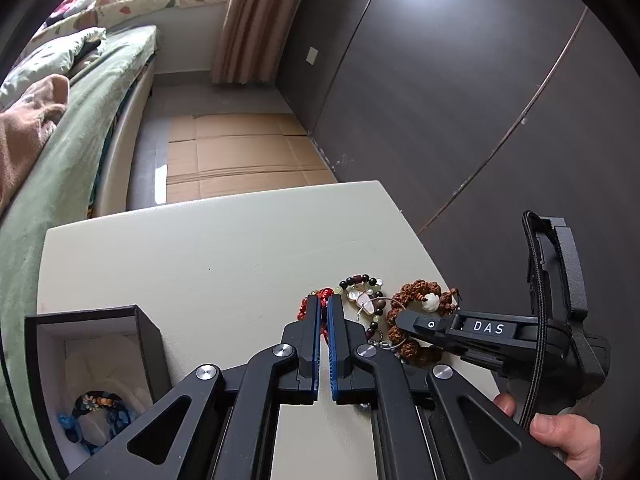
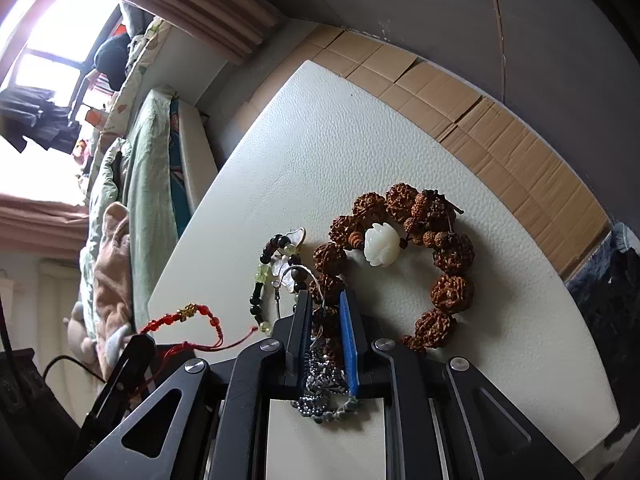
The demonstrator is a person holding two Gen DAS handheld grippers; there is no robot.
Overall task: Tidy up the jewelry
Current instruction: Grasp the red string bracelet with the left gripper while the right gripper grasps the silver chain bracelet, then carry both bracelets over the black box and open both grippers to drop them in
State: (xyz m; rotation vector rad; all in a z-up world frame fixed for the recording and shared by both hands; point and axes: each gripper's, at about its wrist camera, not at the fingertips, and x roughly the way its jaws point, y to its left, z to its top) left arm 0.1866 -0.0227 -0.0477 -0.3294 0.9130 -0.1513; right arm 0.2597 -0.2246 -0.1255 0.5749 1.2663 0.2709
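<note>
Between my right gripper's [image 2: 326, 312] fingers I'm pinching a dark silvery beaded piece [image 2: 322, 384], lifting it clear of the pile. Alongside, my left gripper [image 1: 323, 316] is hovering nearly pressed together over the red cord bracelet [image 1: 316, 300], holding nothing. Beyond, the brown seed bracelet [image 2: 400, 260] is lying on the table [image 1: 200, 260], the box [image 1: 100, 368] waiting left.

From the left wrist we look forward and down along the left gripper [image 1: 323, 312], low and close over the white table [image 1: 208, 256], toward the bed [image 1: 80, 128] and curtain [image 1: 256, 20]. From the right wrist we sit closer still, tilted, behind the right gripper [image 2: 326, 320]. Both views share the rudraksha bead bracelet [image 1: 416, 292] [image 2: 452, 256] and red bracelet [image 1: 324, 294] [image 2: 184, 316].
</note>
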